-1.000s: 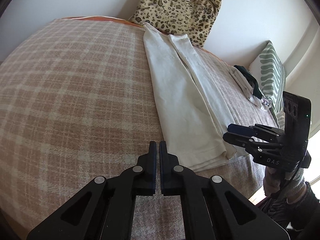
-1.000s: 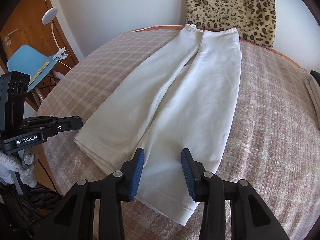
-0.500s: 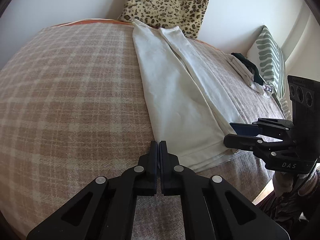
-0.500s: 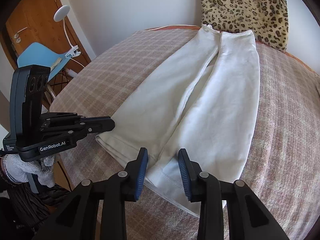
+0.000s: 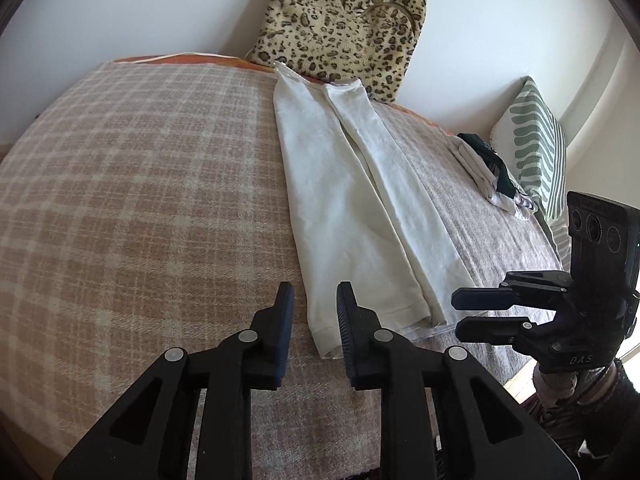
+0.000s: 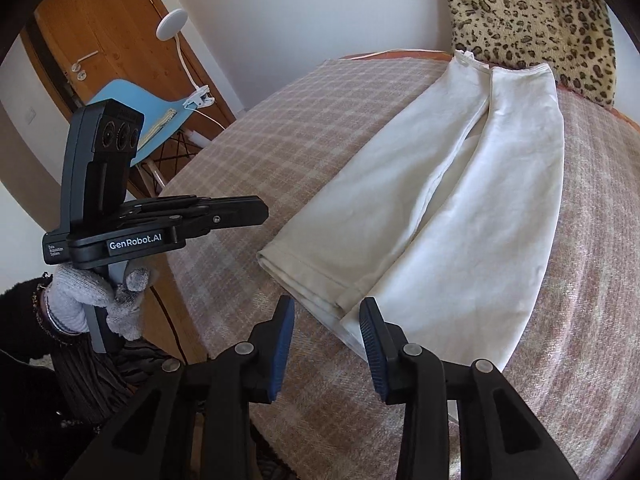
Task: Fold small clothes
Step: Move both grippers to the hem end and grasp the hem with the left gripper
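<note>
Left wrist view: my left claw (image 5: 311, 312), jaws apart, straddles the near left hem corner of the white trousers (image 5: 360, 216) lying on the bed (image 5: 140, 200). Right wrist view: my right claw (image 6: 327, 334), jaws apart, frames the trousers' near hem.

Home bedroom: bed w/ beige plaid blanket (image 5: 140, 208), leopard-print cushion (image 5: 340, 24) at the wall by its far edge, green-striped pillow (image 5: 536, 148) at far right corner, wooden door (image 6: 104, 32) w/ handle, blue chair (image 6: 132, 104), white clip lamp (image 6: 172, 26).
</note>
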`<state>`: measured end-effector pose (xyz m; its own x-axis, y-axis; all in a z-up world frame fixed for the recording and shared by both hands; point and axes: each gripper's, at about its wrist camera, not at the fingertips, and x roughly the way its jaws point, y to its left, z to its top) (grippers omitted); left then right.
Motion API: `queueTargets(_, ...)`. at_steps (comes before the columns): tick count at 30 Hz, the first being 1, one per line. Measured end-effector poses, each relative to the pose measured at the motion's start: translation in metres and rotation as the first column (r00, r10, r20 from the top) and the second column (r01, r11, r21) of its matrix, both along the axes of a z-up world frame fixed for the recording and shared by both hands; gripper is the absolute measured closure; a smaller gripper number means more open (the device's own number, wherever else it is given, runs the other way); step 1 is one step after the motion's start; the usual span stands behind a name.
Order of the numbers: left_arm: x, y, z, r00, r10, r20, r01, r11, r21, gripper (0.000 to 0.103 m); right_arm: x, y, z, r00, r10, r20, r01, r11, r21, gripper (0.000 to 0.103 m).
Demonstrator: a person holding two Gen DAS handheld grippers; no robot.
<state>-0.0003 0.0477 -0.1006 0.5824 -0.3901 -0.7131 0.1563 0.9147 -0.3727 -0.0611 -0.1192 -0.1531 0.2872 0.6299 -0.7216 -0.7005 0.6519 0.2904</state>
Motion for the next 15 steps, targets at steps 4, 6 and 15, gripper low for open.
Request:
queueTargets(4, 0.003, 0.0, -0.005, 0.998, -0.042, -0.044, 0.04, 0.998, -0.043, 0.075, 0.001, -0.032, 0.002, 0.99, -0.137, 0.041, 0.139, 0.99, -0.032, 0.066)
queueTargets(6, 0.003, 0.003, -0.014, 0.995, -0.05, -0.085, 0.044, 0.996, -0.077, 0.075, 0.009, -0.052, -0.007, 0.972, -0.234, 0.003, 0.234, 0.971, -0.047, 0.066)
queueTargets(15, 0.007, 0.013, -0.032, 0.983, -0.028, -0.182, -0.012, 0.976, -0.216, 0.075, 0.019, -0.098, -0.035, 0.932, -0.307, -0.194, 0.321, 0.946, 0.042, 0.064)
